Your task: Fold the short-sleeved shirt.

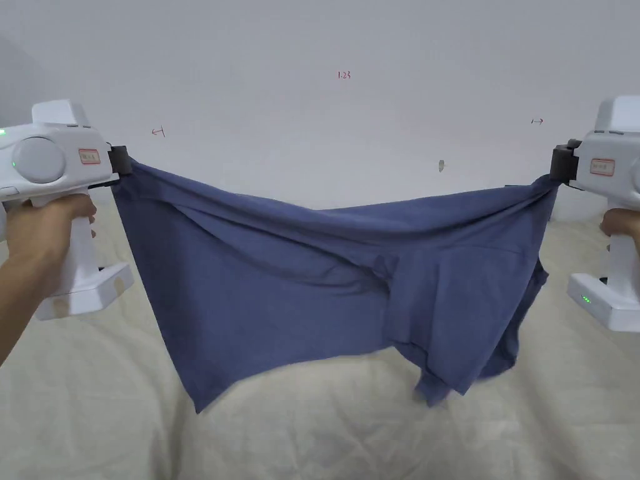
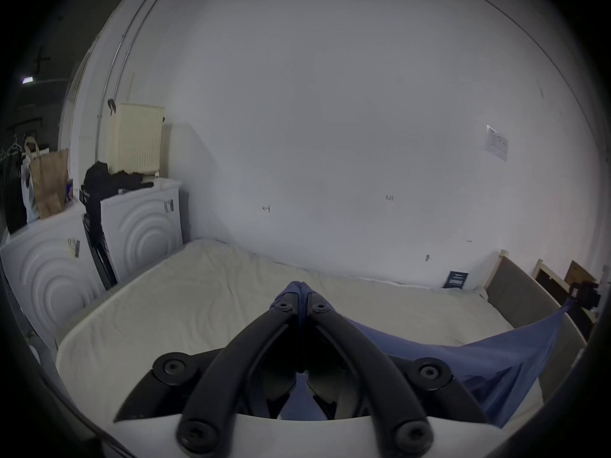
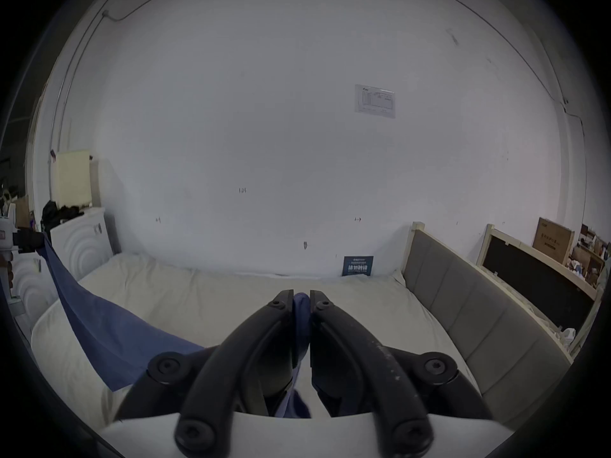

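A blue short-sleeved shirt [image 1: 325, 281] hangs in the air above the bed, stretched between both grippers and sagging in the middle. My left gripper [image 1: 122, 161] is shut on its upper left corner, and blue cloth [image 2: 299, 291] pokes out between the closed jaws in the left gripper view. My right gripper [image 1: 560, 164] is shut on the upper right corner, with bunched blue fabric [image 3: 301, 313] pinched between its jaws. A sleeve [image 1: 450, 350] droops low on the right side. The shirt [image 2: 496, 362] trails off toward the far gripper [image 2: 585, 295].
A cream-sheeted bed [image 1: 325, 425] lies below the shirt, against a white wall [image 1: 325, 112]. A grey padded headboard [image 3: 469, 313] bounds it on the right. White appliances [image 2: 139, 227] with dark clothes and a cream basket [image 2: 135, 138] stand to the left.
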